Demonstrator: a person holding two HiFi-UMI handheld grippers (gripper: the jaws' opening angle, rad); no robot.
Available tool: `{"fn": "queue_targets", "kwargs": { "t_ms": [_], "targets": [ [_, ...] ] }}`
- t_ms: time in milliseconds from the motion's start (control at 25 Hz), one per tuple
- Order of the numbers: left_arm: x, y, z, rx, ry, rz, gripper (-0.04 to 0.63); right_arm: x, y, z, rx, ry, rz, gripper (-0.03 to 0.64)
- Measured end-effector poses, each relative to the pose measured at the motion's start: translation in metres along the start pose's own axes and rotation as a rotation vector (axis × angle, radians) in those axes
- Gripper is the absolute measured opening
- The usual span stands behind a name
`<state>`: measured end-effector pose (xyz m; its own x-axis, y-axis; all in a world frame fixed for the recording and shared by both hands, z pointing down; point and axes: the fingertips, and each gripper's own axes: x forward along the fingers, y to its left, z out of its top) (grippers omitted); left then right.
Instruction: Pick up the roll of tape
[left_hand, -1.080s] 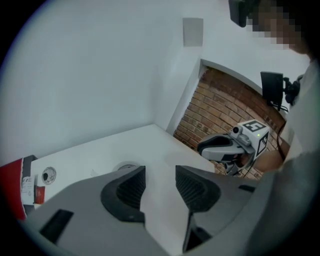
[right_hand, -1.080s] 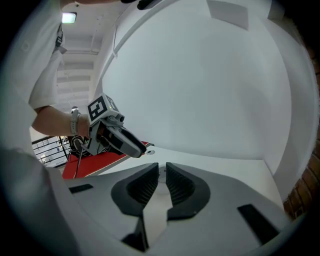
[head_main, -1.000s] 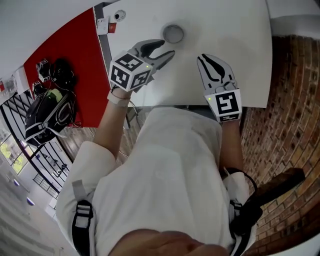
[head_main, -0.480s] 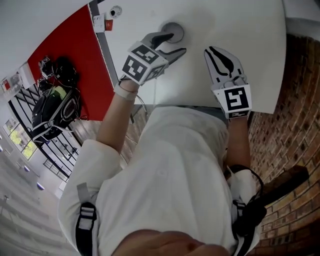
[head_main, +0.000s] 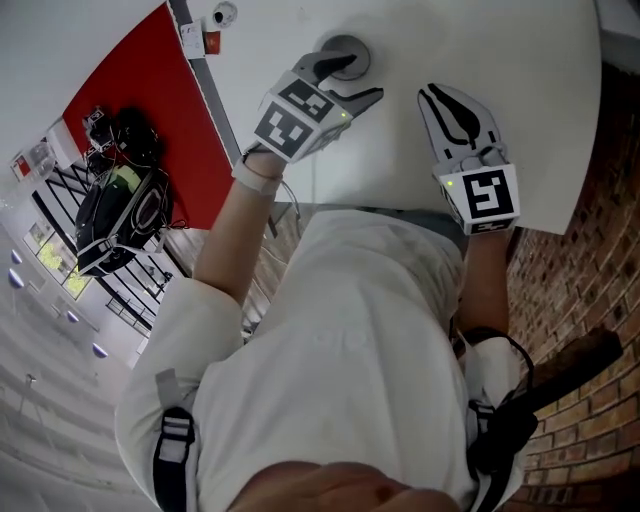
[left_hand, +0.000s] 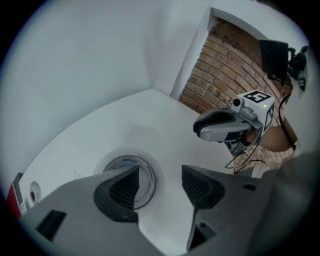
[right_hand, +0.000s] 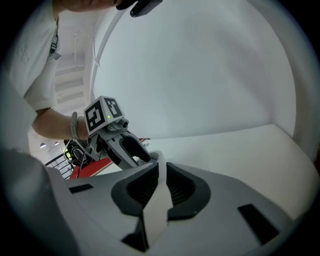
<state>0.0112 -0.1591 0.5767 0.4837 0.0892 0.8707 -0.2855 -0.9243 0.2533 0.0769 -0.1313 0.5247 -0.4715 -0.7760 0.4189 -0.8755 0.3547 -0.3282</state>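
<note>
White table (head_main: 520, 90) seen from above. The tape (head_main: 355, 47) lies flat near the far edge. The left gripper (head_main: 352, 82), jaws wide and just opened further, straddles the tape's wall, one jaw over the core, one outside, neither pressing. Right gripper (head_main: 432, 93) just beside, jaws together, empty. Brick wall (head_main: 600, 280) right; red panel (head_main: 130, 100) and bags (head_main: 120, 215) left

No words or numbers can be read: the cube (head_main: 300, 117) on the left gripper (head_main: 360, 78) and the cube (head_main: 485, 195) on the right gripper (head_main: 435, 95) bear only black-and-white square markers, and the print ringing the roll of tape's (left_hand: 148, 177) core at the left gripper's jaws is too small.
</note>
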Motion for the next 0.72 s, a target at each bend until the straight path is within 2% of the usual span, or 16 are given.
{"fn": "queue_targets", "kwargs": {
  "t_ms": [400, 720],
  "targets": [
    [0.034, 0.007, -0.014, 0.077, 0.106, 0.046, 0.253, 0.007, -0.008, -0.018, 0.022, -0.006, 0.032, 0.044],
    [0.047, 0.016, -0.022, 0.195, 0.201, 0.149, 0.253, 0.013, -0.005, -0.031, 0.052, 0.004, 0.06, 0.044]
  ]
}}
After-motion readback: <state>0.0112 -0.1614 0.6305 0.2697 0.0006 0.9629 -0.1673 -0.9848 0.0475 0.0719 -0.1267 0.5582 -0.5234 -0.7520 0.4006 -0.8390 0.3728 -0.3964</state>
